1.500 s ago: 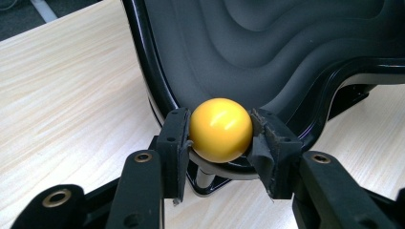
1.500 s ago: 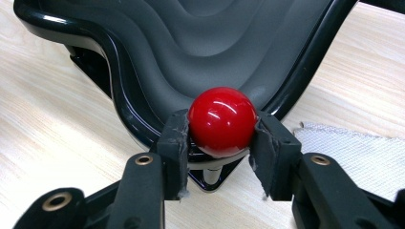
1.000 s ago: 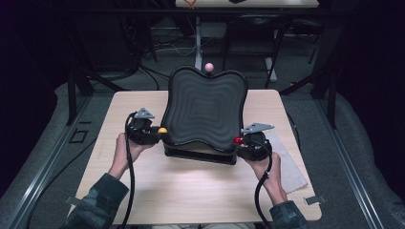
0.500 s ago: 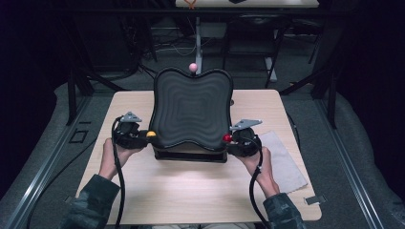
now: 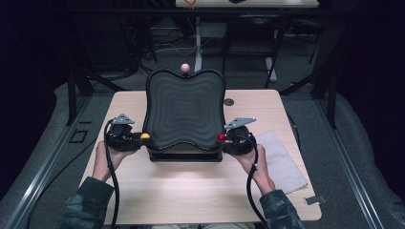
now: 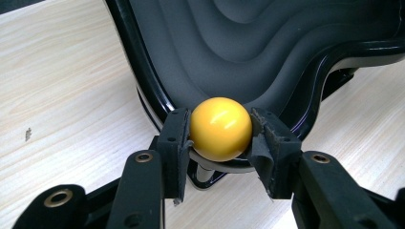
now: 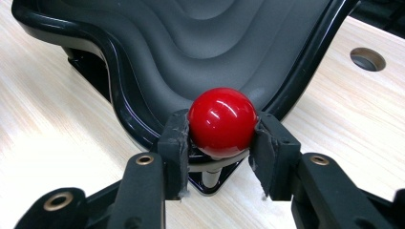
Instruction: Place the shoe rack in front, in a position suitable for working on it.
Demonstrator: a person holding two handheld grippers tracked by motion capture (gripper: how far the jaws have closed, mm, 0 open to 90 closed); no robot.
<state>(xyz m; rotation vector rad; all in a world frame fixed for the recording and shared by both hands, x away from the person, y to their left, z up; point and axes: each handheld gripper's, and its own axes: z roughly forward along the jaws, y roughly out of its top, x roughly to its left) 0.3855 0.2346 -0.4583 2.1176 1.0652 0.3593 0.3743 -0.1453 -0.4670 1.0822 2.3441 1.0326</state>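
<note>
**both knobs clamped, tray tilted on the table**

seen from the high view: a dark grey, wavy-ridged plastic tray with a glossy black rim (image 5: 185, 112), tilted up on its black base (image 5: 185, 155) in the middle of a pale wooden table (image 5: 191, 191). held at the near left corner by the left gripper (image 5: 138, 137), clamped on a glossy yellow ball knob (image 5: 145, 136). held at the near right corner by the right gripper (image 5: 228, 138), clamped on a glossy red ball knob (image 5: 221, 137). in the gripper views, pads pressed against both sides of each ball (image 6: 220, 129) (image 7: 222, 122), tray rim just beyond. topped at the far edge by a pink ball knob (image 5: 185, 67). flanked on the right by a white cloth (image 5: 286, 162), lying flat.
</note>
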